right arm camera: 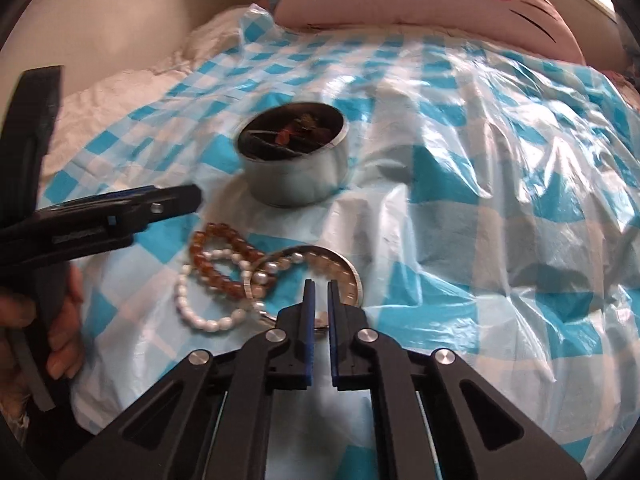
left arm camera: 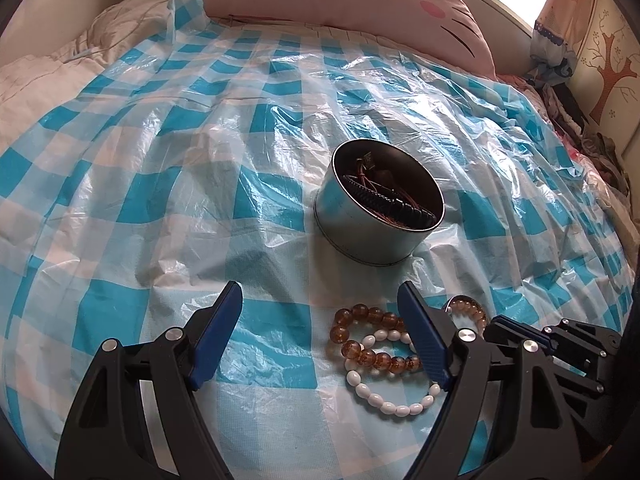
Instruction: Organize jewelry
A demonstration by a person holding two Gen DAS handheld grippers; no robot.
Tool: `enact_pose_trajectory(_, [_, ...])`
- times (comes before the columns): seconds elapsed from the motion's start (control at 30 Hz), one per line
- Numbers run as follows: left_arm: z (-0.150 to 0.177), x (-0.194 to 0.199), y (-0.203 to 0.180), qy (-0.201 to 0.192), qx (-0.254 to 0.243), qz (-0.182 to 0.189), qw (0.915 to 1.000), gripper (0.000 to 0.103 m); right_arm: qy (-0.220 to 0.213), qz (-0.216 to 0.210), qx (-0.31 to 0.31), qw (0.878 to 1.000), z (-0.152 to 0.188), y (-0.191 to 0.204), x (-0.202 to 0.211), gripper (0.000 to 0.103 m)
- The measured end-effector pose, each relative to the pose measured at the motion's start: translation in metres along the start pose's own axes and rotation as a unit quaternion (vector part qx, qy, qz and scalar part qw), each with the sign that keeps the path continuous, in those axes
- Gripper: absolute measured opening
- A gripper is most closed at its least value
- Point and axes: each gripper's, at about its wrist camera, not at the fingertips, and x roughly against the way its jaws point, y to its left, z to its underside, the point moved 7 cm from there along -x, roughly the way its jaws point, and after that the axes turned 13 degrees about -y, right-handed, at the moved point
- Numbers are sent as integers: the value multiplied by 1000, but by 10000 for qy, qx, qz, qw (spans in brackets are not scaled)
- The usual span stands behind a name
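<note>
Amber-bead bracelet (left arm camera: 374, 338) and white-bead bracelet (left arm camera: 394, 390) lie tangled at lower centre, below the tin (left arm camera: 378, 208): light, limp, rolling; hook one loop. Left claw (left arm camera: 320, 332) gapes empty. Right claw (right arm camera: 321, 294) is pinched narrow on the silver bangle's (right arm camera: 352, 276) slippery rim.

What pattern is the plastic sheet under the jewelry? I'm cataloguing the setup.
Blue-and-white checks on the plastic sheet, clearest in the left wrist view.
</note>
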Motion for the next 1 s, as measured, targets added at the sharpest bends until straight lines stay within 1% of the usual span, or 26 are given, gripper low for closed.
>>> enact_pose_trajectory(0.03, [0, 0, 0, 6, 11, 7, 10000, 76, -2, -36, 132, 9999, -2, 6, 1, 18])
enact_pose_trajectory(0.07, [0, -1, 1, 17, 30, 17, 10000, 76, 49, -80, 185, 9998, -4, 11, 0, 69])
enact_pose_trajectory(0.1, [0, -1, 1, 27, 43, 20, 10000, 76, -13, 4, 287, 9996, -7, 14, -1, 91])
enact_pose_trajectory(0.13, [0, -1, 1, 30, 53, 19, 10000, 76, -131, 86, 459, 9988, -11, 17, -2, 91])
enact_pose_trajectory(0.2, [0, -1, 2, 26, 73, 24, 10000, 76, 82, 146, 589, 9981, -10, 20, -14, 91])
enact_pose_trajectory(0.23, [0, -1, 2, 29, 82, 25, 10000, 76, 163, 146, 619, 9978, -8, 19, -20, 89])
enact_pose_trajectory(0.27, [0, -1, 3, 36, 94, 29, 9999, 76, 293, 180, 667, 9972, -3, 18, -27, 74])
enact_pose_trajectory(0.3, [0, -1, 3, 40, 105, 38, 9999, 76, 446, 134, 593, 9972, 1, 16, -32, 56])
enact_pose_trajectory(0.33, [0, -1, 3, 37, 111, 46, 9999, 76, 428, 51, 409, 9982, 4, 13, -30, 50])
enact_pose_trajectory(0.37, [0, 0, 3, 30, 111, 50, 9999, 76, 356, -12, 237, 9991, 4, 9, -27, 37])
enact_pose_trajectory(0.4, [0, 0, 3, 25, 111, 53, 9999, 76, 296, -60, 78, 9995, 4, 6, -22, 26])
enact_pose_trajectory(0.43, [0, -1, 3, 25, 109, 61, 9999, 76, 215, -125, -94, 9996, 4, 3, -17, 24])
enact_pose_trajectory(0.57, [1, -1, -1, 34, 6, 60, 10000, 76, -213, -150, -431, 9987, -2, -9, 8, 22])
enact_pose_trajectory(0.63, [1, 0, -5, 15, -62, 132, 9999, 76, -361, -126, -486, 9981, -7, -13, 19, 20])
enact_pose_trajectory(0.7, [1, 1, -13, -23, -225, 200, 9995, 76, -473, -12, -425, 9980, -9, -17, 28, 17])
enact_pose_trajectory(0.77, [4, 1, -22, -12, -482, 183, 9987, 76, -449, 92, -321, 9984, -10, -21, 33, 17])
enact_pose_trajectory(0.83, [6, 0, -30, 16, -704, 191, 9973, 76, -360, 342, -167, 9986, -5, -28, 32, 17])
enact_pose_trajectory(0.87, [7, 0, -32, 14, -786, 190, 9967, 76, -307, 385, -222, 9985, -3, -34, 30, 18])
enact_pose_trajectory(0.9, [8, 0, -34, 6, -847, 176, 9962, 76, -221, 405, -354, 9983, -1, -40, 27, 31])
enact_pose_trajectory(0.93, [8, 0, -34, 3, -875, 155, 9960, 76, -154, 372, -472, 9981, 0, -44, 23, 41])
enact_pose_trajectory(0.97, [7, -1, -34, -1, -865, 133, 9962, 76, -180, 308, -550, 9978, -1, -45, 21, 55])
enact_pose_trajectory(1.0, [6, -1, -32, -7, -827, 104, 9965, 76, -240, 206, -599, 9977, -4, -43, 19, 56])
